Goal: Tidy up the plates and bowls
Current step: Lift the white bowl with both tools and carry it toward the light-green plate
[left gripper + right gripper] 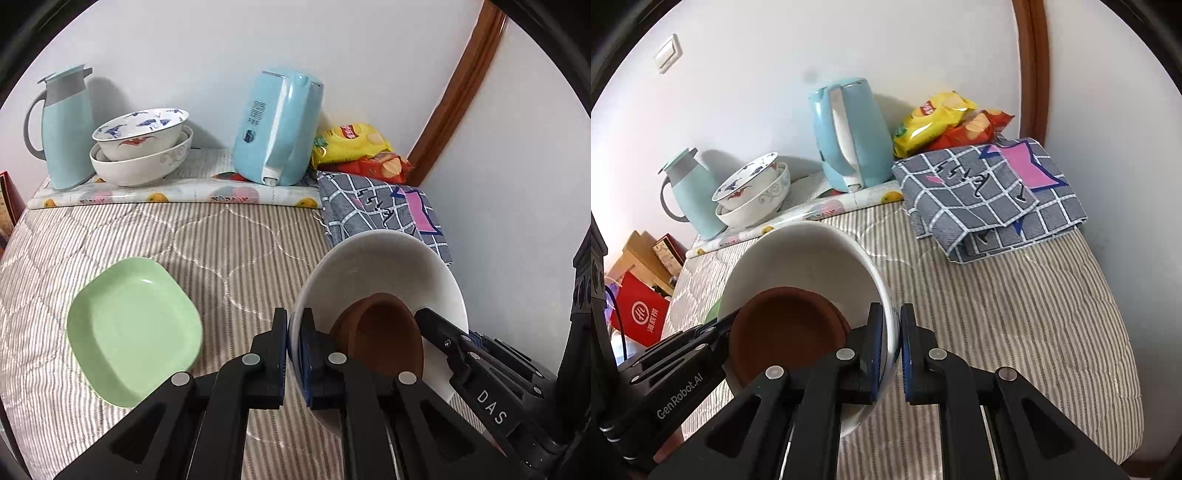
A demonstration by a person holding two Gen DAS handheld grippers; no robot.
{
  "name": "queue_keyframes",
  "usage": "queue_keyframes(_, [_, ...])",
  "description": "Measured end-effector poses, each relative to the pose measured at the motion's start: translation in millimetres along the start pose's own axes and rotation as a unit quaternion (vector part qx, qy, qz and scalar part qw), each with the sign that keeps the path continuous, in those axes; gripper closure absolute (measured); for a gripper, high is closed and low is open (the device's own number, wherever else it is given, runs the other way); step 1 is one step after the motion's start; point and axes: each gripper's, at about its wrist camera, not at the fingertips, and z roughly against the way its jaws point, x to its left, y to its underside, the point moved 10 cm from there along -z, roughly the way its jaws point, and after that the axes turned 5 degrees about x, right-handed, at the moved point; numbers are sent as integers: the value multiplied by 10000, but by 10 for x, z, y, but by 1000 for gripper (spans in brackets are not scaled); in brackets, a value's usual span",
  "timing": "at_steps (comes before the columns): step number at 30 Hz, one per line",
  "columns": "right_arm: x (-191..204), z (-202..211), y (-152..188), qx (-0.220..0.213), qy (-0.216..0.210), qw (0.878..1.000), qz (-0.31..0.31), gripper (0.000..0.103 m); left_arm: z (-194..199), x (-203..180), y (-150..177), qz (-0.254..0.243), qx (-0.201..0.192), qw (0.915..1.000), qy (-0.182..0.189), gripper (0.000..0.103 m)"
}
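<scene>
A big white bowl (384,266) hangs tilted above the striped quilt, with a small brown dish (384,339) lying inside it. My left gripper (294,332) is shut on the bowl's left rim. My right gripper (893,328) is shut on the opposite rim, and it shows as black fingers (447,332) at the right of the left wrist view. In the right wrist view the white bowl (798,254) holds the brown dish (786,325). A light green square plate (129,328) lies on the quilt to the left. Two nested patterned bowls (144,147) stand at the back.
At the back on a fruit-print mat (177,194) stand a pale blue thermos jug (62,125) and a blue electric kettle (277,129). Snack bags (354,144) and a folded grey checked cloth (990,192) lie at the back right by the wall. Red boxes (639,310) sit beyond the left edge.
</scene>
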Motion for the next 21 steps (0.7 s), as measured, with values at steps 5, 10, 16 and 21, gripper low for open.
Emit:
queue_keyframes(5, [165, -28, -8, -25, -49, 10000, 57, 94, 60, 163, -15, 45, -23, 10000, -35, 96])
queue_keyframes(10, [343, -55, -5, -39, -84, 9999, 108, 94, 116, 340, -23, 132, -50, 9999, -31, 96])
queue_keyframes(16, [513, -92, 8, -34, -73, 9998, 177, 94, 167, 516, -37, 194, -65, 9998, 0, 96])
queue_keyframes(21, [648, -100, 19, -60, -58, 9998, 180, 94, 204, 642, -40, 221, -57, 9997, 38, 96])
